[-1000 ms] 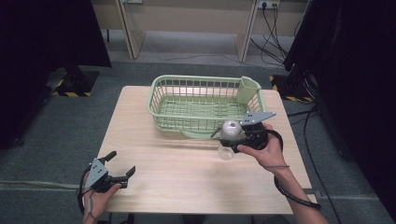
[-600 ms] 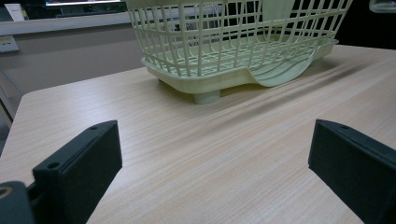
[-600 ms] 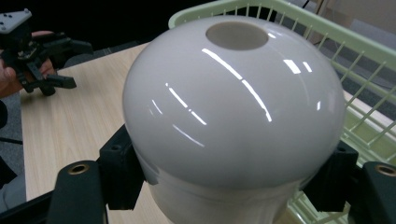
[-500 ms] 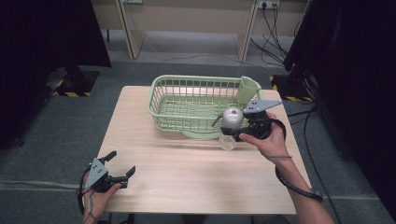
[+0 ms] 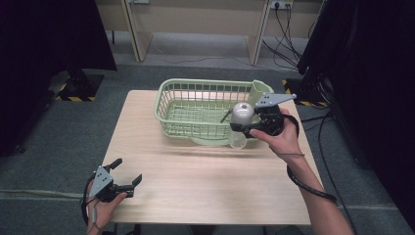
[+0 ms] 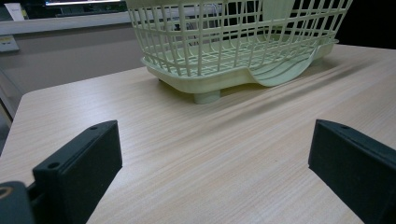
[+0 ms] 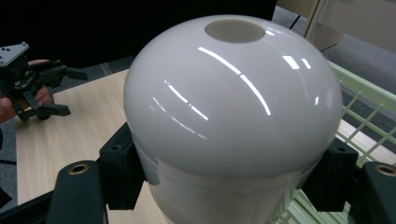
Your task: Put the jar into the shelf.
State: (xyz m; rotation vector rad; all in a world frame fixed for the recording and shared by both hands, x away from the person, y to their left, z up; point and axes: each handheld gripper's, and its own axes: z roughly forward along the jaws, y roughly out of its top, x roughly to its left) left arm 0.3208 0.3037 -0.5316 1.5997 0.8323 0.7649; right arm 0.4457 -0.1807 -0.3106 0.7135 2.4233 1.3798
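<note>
the right gripper (image 5: pixel 243 129) is clamped on a white domed container (image 5: pixel 241 119) held at the near rim of the green dish basket (image 5: pixel 169 98), not yet set inside, while the left gripper (image 5: pixel 128 173) waits with jaws apart on the wooden table (image 5: pixel 205 186).

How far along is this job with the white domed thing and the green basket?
Picked up already: the right gripper is clamped on the white domed container, held off the table beside the green basket. Still left, probably: setting it inside. The left gripper waits open near the table's front edge.

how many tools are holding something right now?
1. The right tool grips the white domed container by the green basket. The left tool is open with nothing in it, at the table's near-left corner.
</note>
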